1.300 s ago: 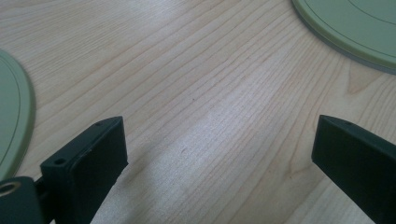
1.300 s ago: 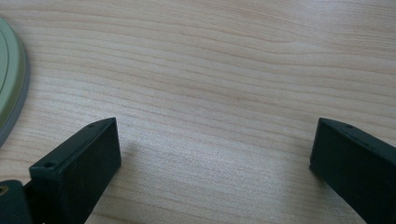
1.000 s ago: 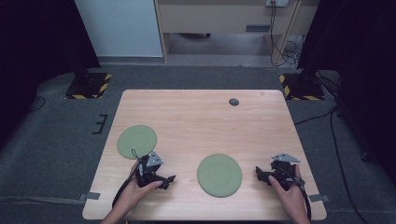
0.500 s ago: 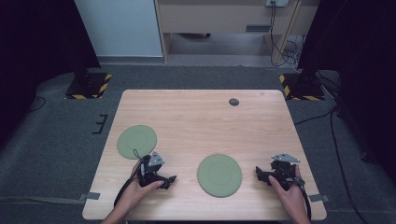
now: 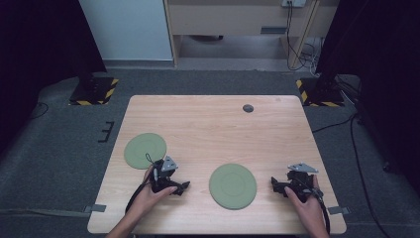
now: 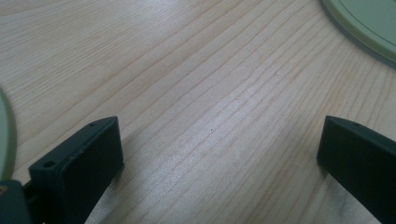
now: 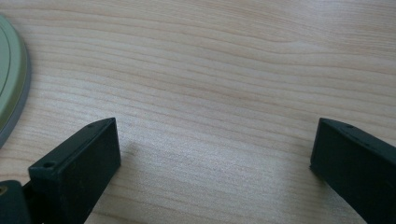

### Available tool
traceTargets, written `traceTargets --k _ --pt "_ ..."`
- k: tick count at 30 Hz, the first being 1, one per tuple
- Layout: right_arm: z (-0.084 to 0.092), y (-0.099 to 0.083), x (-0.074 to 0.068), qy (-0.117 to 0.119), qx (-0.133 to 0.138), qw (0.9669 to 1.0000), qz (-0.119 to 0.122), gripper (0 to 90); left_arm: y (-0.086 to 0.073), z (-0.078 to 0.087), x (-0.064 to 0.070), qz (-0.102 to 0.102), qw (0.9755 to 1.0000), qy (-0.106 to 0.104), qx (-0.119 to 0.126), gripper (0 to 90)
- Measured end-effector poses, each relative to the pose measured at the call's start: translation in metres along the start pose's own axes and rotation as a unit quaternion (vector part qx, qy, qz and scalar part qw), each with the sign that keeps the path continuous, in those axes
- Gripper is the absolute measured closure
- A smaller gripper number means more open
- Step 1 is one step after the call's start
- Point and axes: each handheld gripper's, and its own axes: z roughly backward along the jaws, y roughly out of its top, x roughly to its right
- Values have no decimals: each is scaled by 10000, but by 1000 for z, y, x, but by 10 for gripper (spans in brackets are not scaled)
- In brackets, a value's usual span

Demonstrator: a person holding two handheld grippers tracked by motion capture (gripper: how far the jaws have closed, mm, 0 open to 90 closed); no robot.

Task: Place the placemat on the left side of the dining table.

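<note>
Two flat round green plates lie on the wooden table [image 5: 213, 129]: one at the left [image 5: 145, 150], one at the front middle [image 5: 233, 186]. My left gripper [image 5: 181, 187] rests on the table between them, jaws pointing right at the middle plate, open and empty. In the left gripper view the left gripper [image 6: 219, 140] has bare wood between its jaws, with the middle plate's rim [image 6: 369, 18] at the top right. My right gripper [image 5: 275, 184] sits just right of the middle plate, pointing left, open. The right gripper [image 7: 215, 140] is empty, the plate's edge [image 7: 9, 79] at its left.
A small dark round grommet [image 5: 248, 108] sits in the table's far side. Both hands hold the grippers near the front edge. Around the table there is grey carpet, with yellow-black striped stand bases [image 5: 94, 91] at the far corners.
</note>
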Motion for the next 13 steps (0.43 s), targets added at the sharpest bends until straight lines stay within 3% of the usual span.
traceTargets --k 13 --pt "1 -1 -2 30 -1 10000 18 15 0 0 0 3 10000 8 3 0"
